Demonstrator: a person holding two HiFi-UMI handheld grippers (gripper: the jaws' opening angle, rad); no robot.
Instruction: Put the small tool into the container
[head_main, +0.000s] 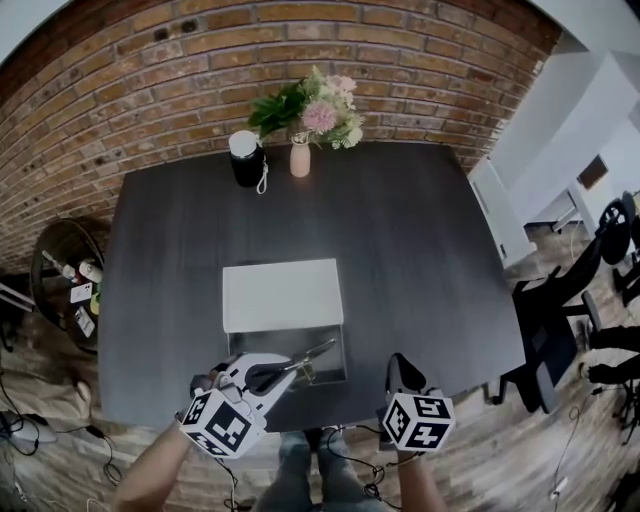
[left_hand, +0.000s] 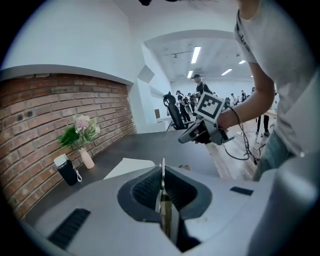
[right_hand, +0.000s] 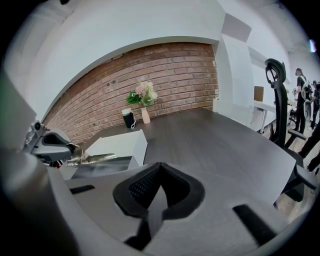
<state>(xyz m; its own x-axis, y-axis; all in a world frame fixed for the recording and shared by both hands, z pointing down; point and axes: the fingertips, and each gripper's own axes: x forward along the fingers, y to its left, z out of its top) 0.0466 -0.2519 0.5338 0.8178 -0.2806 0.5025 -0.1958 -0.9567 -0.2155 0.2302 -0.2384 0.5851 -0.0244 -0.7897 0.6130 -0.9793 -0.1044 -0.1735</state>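
Observation:
The small metal tool (head_main: 306, 359) sticks out to the right from my left gripper (head_main: 272, 373), which is shut on it. Its tip hangs over the open container (head_main: 343, 352) near the table's front edge. The container's white lid (head_main: 283, 293) lies flat just behind it. In the left gripper view the tool (left_hand: 162, 196) shows as a thin blade pinched between the pads. My right gripper (head_main: 398, 363) is to the right of the container, shut with nothing in it. From the right gripper view the tool (right_hand: 98, 158) is level above the container (right_hand: 105, 166).
A black cylinder with a white top (head_main: 244, 158) and a vase of flowers (head_main: 300, 155) stand at the table's far edge. A round stand with bottles (head_main: 70, 285) is off the left side. Black office chairs (head_main: 560, 310) stand to the right.

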